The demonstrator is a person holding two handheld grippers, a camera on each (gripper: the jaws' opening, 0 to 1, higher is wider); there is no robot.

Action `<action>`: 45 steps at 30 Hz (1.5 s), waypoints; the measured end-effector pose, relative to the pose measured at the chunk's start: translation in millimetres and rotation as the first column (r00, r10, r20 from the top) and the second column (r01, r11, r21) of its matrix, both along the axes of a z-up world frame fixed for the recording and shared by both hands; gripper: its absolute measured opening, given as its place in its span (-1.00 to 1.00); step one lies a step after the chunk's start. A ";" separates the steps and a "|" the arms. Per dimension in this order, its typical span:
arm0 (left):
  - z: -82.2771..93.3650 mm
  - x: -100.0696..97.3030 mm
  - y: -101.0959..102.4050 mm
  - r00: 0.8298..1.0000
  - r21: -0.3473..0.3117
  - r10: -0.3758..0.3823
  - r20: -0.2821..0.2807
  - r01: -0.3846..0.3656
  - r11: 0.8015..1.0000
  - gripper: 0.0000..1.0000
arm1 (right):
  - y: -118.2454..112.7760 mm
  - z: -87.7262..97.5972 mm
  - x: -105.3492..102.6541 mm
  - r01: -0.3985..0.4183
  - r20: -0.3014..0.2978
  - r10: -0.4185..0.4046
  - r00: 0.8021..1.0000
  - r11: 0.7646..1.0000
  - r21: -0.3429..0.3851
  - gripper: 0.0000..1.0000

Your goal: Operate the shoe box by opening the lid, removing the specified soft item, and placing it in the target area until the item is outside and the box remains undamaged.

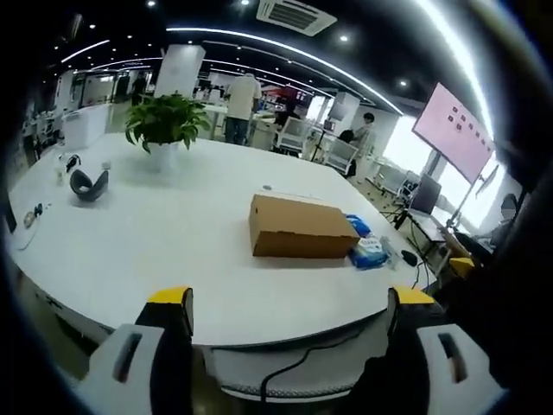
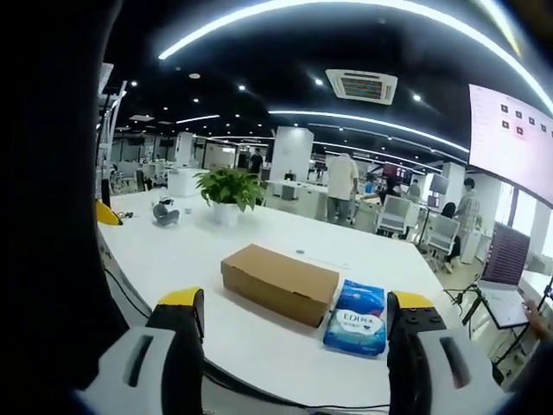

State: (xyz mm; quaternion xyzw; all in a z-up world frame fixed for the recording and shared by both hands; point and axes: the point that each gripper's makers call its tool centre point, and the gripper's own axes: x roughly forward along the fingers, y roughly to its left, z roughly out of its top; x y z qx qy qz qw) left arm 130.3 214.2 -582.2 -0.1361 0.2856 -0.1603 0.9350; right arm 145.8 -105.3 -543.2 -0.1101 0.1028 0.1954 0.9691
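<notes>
Shoe box (image 2: 278,283): one, lid closed.
Tissue pack (image 2: 357,318): one, beside box.
Left gripper (image 1: 289,303): jaws wide apart, nothing held.
Right gripper (image 2: 294,304): jaws wide apart, nothing held.

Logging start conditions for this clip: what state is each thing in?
Brown cardboard shoe box: lid closed, flat on white table.
Blue soft tissue pack: outside, beside the box.
Left gripper: open, empty.
Right gripper: open, empty.
Green potted plant: upright.
</notes>
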 end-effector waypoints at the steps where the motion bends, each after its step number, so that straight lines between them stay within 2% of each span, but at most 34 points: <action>1: 0.3 1.1 -1.1 1.000 -0.001 -0.002 0.000 0.002 1.000 0.87 | -0.1 -0.6 -1.6 0.000 -0.001 0.000 1.000 1.000 -0.002 0.74; 6: 6.8 7.6 -1.8 0.999 0.011 -0.008 0.037 0.007 1.000 0.88 | -6.7 -1.5 -4.0 0.008 -0.014 -0.008 1.000 1.000 0.009 0.75; 10: 11.3 14.9 7.1 0.997 0.029 0.009 0.072 -0.011 1.000 0.89 | -5.2 11.4 -3.5 0.004 0.017 -0.004 1.000 1.000 0.023 0.81; 14: 18.0 19.3 13.5 0.993 0.044 0.015 0.116 -0.020 0.999 0.91 | -5.1 15.3 -2.2 0.003 0.033 -0.004 0.999 1.000 0.029 0.89; 19: 24.6 17.4 7.9 0.978 0.118 -0.061 0.198 0.038 0.992 0.98 | -0.4 14.9 -1.6 -0.005 0.033 0.004 0.999 1.000 0.029 0.92; 25: 20.0 11.8 -1.9 0.980 0.121 -0.083 0.178 0.062 0.991 0.98 | 5.1 12.6 -5.1 -0.021 0.025 0.021 0.999 1.000 0.013 0.92; 30: 14.0 9.3 -1.9 0.984 0.136 -0.086 0.156 0.065 0.989 0.98 | 5.0 10.4 -6.0 -0.023 0.016 0.023 1.000 1.000 0.015 0.91; 34: 14.1 8.2 -2.1 0.978 0.175 -0.109 0.176 0.078 0.982 0.98 | 6.2 12.4 -6.6 -0.035 0.021 0.035 0.999 0.999 0.033 0.92; 42: 17.1 8.4 -2.0 0.974 0.180 -0.107 0.201 0.071 0.981 0.96 | 6.9 8.4 -7.4 -0.050 0.009 0.050 0.999 0.998 0.023 0.94; 45: 13.8 6.4 -2.3 0.977 0.176 -0.103 0.187 0.070 0.982 0.97 | 6.4 6.0 -8.0 -0.049 0.000 0.049 0.999 0.999 0.018 0.93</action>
